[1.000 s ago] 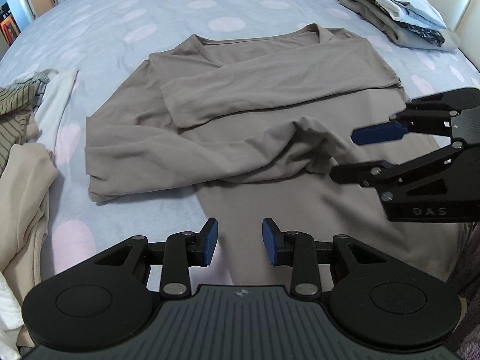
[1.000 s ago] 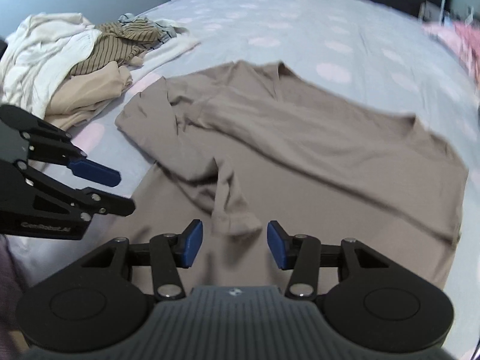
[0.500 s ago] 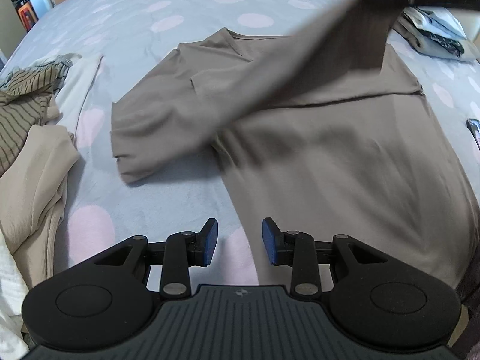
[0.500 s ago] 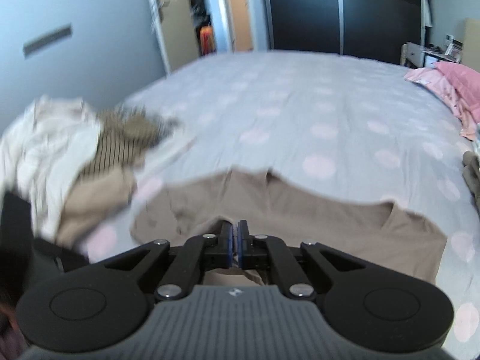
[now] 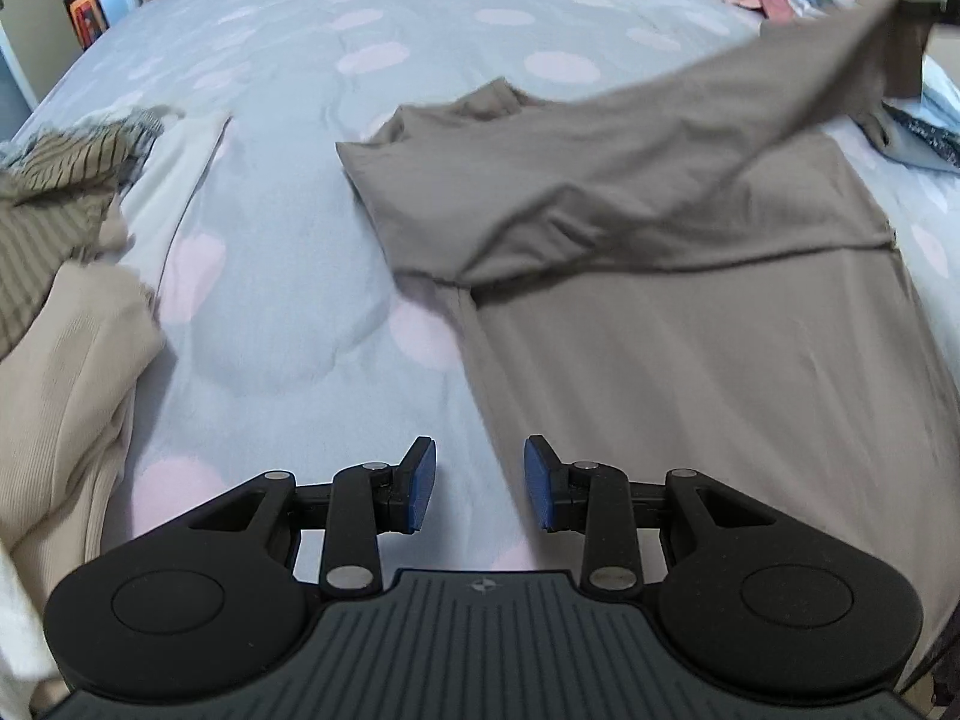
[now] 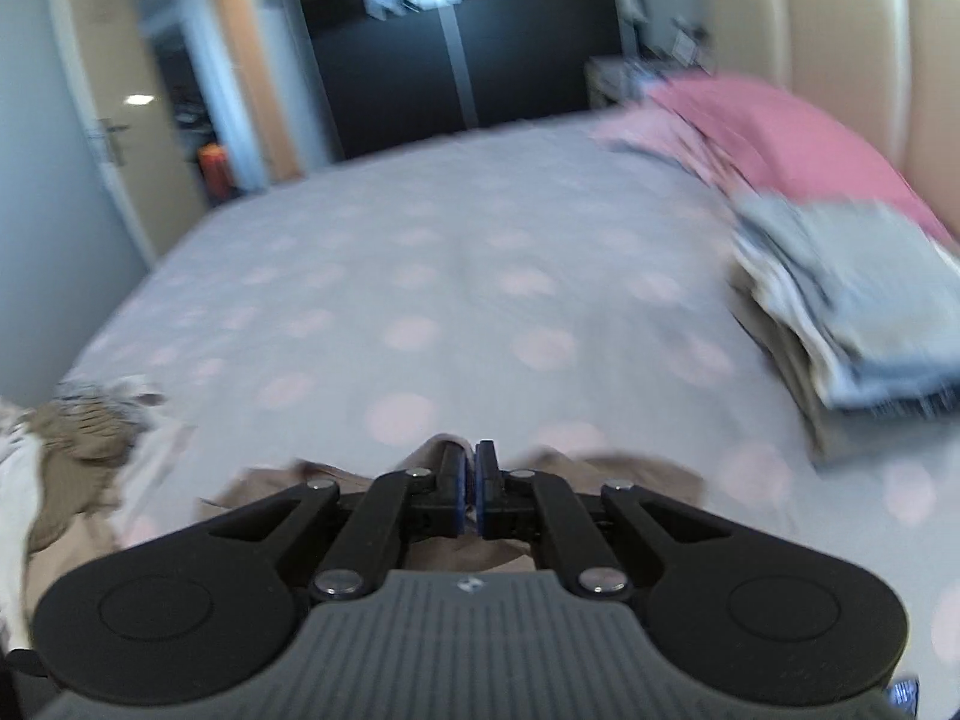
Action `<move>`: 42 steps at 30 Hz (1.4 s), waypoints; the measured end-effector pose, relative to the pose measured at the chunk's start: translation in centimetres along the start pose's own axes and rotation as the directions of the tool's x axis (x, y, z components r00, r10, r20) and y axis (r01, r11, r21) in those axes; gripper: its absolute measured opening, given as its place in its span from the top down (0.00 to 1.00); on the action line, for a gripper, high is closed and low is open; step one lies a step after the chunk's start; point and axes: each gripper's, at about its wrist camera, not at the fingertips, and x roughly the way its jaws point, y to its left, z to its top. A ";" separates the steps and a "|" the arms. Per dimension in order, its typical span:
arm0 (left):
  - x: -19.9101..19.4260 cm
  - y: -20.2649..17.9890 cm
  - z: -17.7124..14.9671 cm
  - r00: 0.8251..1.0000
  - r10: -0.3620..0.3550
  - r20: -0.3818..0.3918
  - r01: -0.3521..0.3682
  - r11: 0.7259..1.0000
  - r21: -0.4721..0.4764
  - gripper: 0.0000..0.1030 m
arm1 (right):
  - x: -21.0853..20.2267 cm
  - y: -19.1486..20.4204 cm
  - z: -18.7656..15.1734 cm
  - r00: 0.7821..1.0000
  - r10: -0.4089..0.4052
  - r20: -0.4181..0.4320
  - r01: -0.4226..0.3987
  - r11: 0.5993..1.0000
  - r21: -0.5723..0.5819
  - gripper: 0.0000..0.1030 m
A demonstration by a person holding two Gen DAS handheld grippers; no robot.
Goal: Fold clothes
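Right tongs (image 6: pixel 471 495): were apart over taupe top (image 5: pixel 690 312), now clamped on its sleeve (image 5: pixel 720 120). Sleeve: was lying folded across top's body, now lifted & stretched toward upper right. Right tongs' view: swung up from top to folded pile (image 6: pixel 840 324) & headboard (image 6: pixel 840 42).

Free room: the bed cover (image 5: pixel 288 192) lies bare in a wide strip between the heap of clothes (image 5: pixel 54 276) at the left edge and the brown top (image 5: pixel 690 324); the far half of the bed (image 6: pixel 456 276) is also bare up to the wall. Obstacles: the heap of clothes crowds the left border; a white garment (image 5: pixel 180 162) spreads from it into the strip. The top's sleeve (image 5: pixel 750 102) hangs stretched in the air across the right side, barring passage over the top there. A stack of folded clothes (image 6: pixel 840 312) and a pink pile (image 6: pixel 774 138) fill the far right corner by the headboard (image 6: pixel 840 30)
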 end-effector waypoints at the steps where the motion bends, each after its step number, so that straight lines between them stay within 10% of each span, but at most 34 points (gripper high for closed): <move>1: 0.2 0.0 0.4 1.000 0.000 0.015 0.000 1.000 0.006 0.70 | 0.8 -0.9 -0.1 0.999 -0.015 -0.040 0.016 1.000 0.019 0.97; 9: 3.3 0.2 3.8 0.998 0.060 0.032 -0.060 0.998 -0.007 0.71 | 4.1 -4.7 -0.5 0.979 -0.023 -0.201 0.042 0.995 0.092 0.97; 14: 4.4 0.3 4.1 0.993 0.112 0.024 -0.112 0.994 0.000 0.98 | 5.9 -7.3 -0.2 0.965 -0.049 -0.259 0.085 0.988 0.130 0.97; 25: 4.4 2.6 3.5 0.997 0.073 0.010 -0.071 0.994 -0.087 0.98 | 10.8 -11.8 -1.5 0.923 -0.108 -0.369 0.202 0.953 0.226 0.94; 42: 3.1 1.0 4.5 0.995 0.094 0.029 -0.093 0.995 -0.035 0.86 | 5.6 -14.2 -0.4 0.960 -0.056 -0.274 0.107 0.979 0.176 0.62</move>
